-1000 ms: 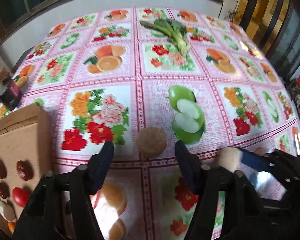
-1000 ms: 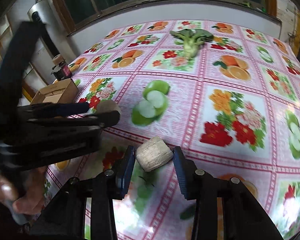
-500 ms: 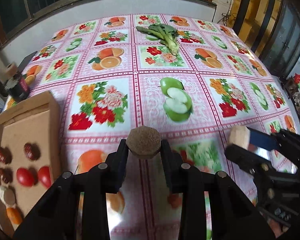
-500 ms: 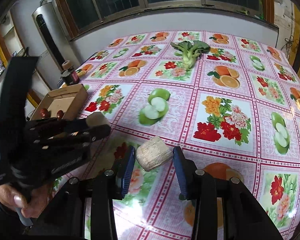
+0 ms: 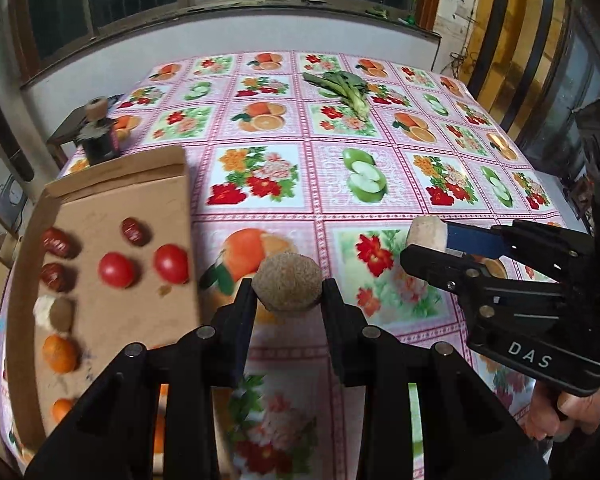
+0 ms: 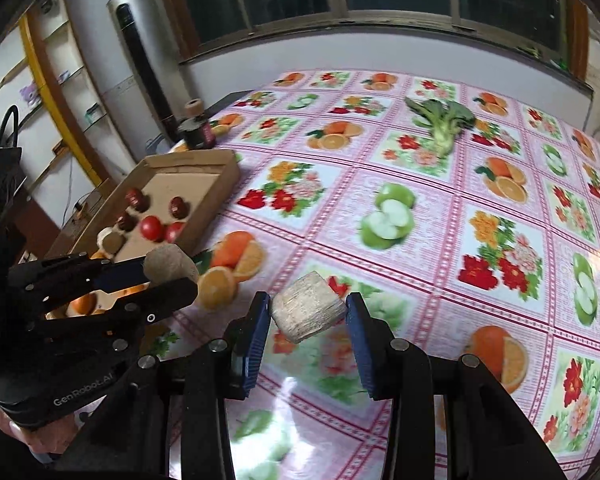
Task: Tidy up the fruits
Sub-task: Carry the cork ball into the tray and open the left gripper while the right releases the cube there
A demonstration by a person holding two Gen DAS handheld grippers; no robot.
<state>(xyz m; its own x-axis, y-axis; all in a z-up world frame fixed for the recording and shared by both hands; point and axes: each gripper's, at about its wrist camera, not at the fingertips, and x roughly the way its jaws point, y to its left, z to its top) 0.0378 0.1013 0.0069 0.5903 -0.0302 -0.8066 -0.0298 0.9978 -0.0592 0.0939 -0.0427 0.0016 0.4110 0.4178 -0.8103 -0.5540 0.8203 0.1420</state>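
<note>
My left gripper (image 5: pixel 288 294) is shut on a round brown fruit (image 5: pixel 287 286) and holds it above the table, just right of the cardboard tray (image 5: pixel 112 200). My right gripper (image 6: pixel 307 312) is shut on a pale, cut piece of fruit (image 6: pixel 309 312), also held above the table. The tray holds red dates (image 5: pixel 134 231), two red tomatoes (image 5: pixel 116 269), small oranges (image 5: pixel 59 353) and a brown-and-white piece (image 5: pixel 56 312). Each gripper shows in the other's view: the right one (image 5: pixel 426 240) with the pale piece, the left one (image 6: pixel 168 272) with the brown fruit.
The table wears a pink cloth printed with fruit and flowers (image 5: pixel 364 176). A leafy green vegetable (image 5: pixel 346 88) lies at the far side. A dark jar with a cork lid (image 5: pixel 98 136) stands beyond the tray. The tray (image 6: pixel 188 172) sits at the table's left edge.
My left gripper closed on the brown fruit, lifted it off the table and moved left toward the tray. My right gripper rose and pulled back with the pale piece still held.
</note>
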